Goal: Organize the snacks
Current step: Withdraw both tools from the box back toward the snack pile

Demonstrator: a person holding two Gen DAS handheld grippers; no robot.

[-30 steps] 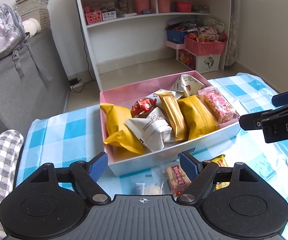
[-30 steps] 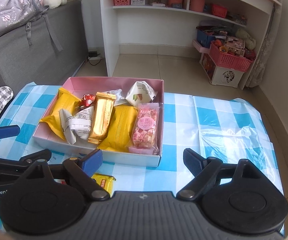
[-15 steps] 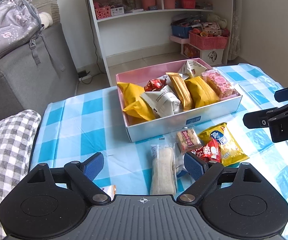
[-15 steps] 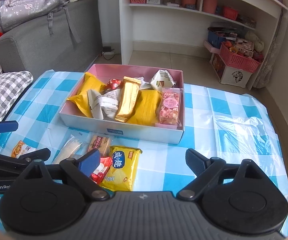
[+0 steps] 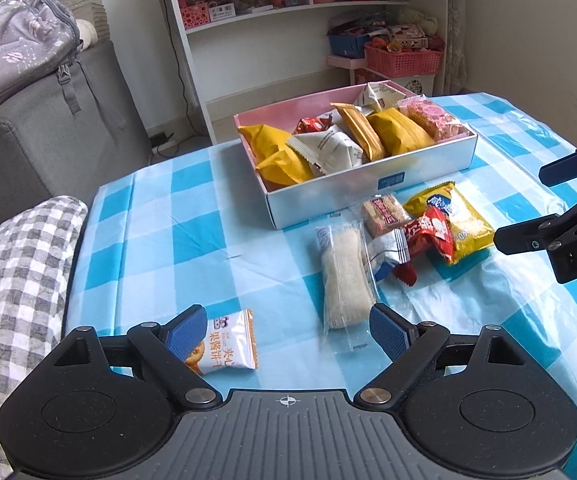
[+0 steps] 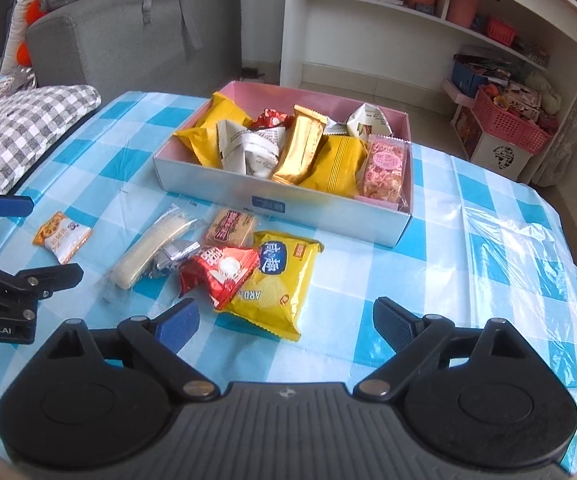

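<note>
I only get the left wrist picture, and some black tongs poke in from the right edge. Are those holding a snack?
Observer: No. The right tongs stand open with nothing between them. The yellow packet lies on the cloth just below and ahead of them, untouched.
Visitor: The left tongs cover part of a little orange-and-white packet in my picture. Is anything else tucked under there?
Observer: No. The orange-and-white packet lies flat and alone, apart from the other loose snacks.
Visitor: And what's behind those black tongs, to the right of the box?
Observer: Wrinkled clear plastic film is bunched up on the checked tablecloth, to the right of the box.
</note>
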